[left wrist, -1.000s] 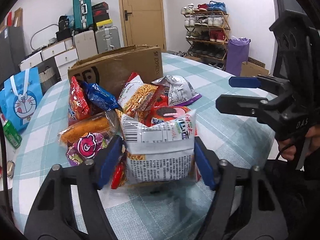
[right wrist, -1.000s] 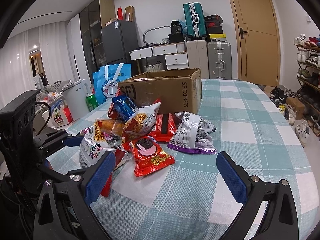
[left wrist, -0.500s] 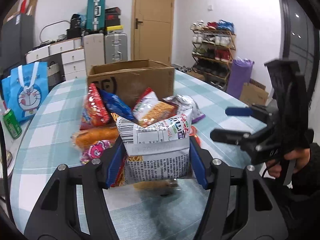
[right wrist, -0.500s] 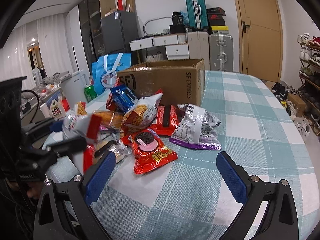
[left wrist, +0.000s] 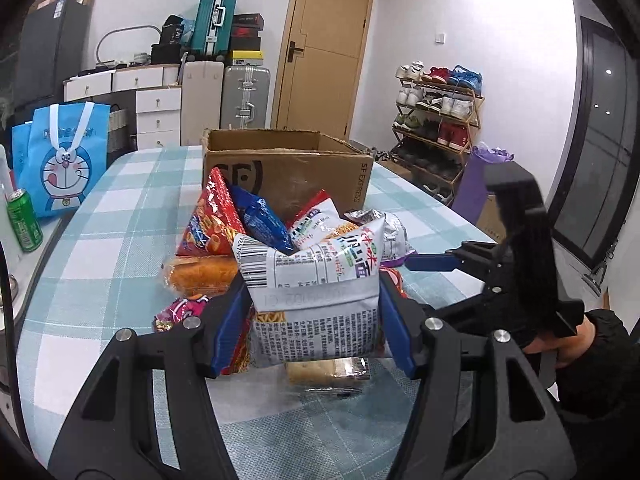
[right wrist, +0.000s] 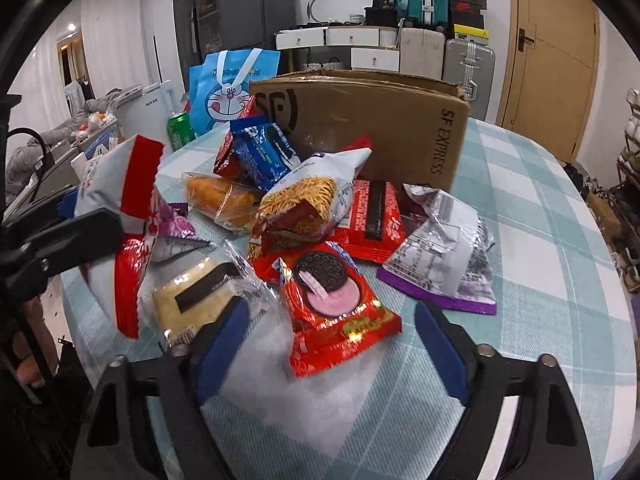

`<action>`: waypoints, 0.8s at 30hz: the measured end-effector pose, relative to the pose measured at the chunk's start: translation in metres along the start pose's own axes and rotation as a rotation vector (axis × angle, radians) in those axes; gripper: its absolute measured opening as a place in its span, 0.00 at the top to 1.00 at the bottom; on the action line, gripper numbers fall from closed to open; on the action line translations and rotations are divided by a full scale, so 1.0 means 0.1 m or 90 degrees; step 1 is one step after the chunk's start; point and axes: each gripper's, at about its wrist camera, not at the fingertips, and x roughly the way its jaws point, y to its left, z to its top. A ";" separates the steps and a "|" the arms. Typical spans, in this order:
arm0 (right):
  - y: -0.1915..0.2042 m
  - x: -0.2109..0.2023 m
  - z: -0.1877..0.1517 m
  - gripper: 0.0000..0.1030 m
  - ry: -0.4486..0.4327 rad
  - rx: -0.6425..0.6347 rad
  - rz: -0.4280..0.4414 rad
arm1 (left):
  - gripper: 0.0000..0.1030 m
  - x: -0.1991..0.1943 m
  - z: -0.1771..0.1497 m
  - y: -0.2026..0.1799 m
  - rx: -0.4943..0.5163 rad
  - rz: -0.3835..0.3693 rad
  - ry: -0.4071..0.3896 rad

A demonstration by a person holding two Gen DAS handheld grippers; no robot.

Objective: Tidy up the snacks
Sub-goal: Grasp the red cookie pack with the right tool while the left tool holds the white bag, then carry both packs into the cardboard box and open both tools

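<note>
Above pile: left hand-held gripper [left wrist: 314, 330] clamps white noodle packet [left wrist: 316, 300].

Both grippers [left wrist: 314, 328] [right wrist: 332, 340] are black frames with blue finger pads [left wrist: 394, 332] and silver screws. The sleeve [left wrist: 604, 364] is black

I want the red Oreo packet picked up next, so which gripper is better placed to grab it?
Right. The right gripper is open with the red Oreo packet lying between its blue pads, which have just been closing. The left gripper is shut on the white noodle packet, so it is occupied.
</note>
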 end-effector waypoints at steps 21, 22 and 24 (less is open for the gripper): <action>0.05 -0.11 -0.06 0.60 -0.025 -0.019 0.016 | 0.43 0.04 0.03 0.12 -0.020 0.060 -0.002; 0.05 -0.14 -0.07 0.60 -0.032 -0.019 0.017 | 0.43 0.05 0.04 0.13 -0.023 0.063 -0.001; 0.03 -0.26 -0.11 0.60 -0.046 -0.014 0.023 | 0.43 0.06 0.06 0.15 -0.026 0.071 -0.003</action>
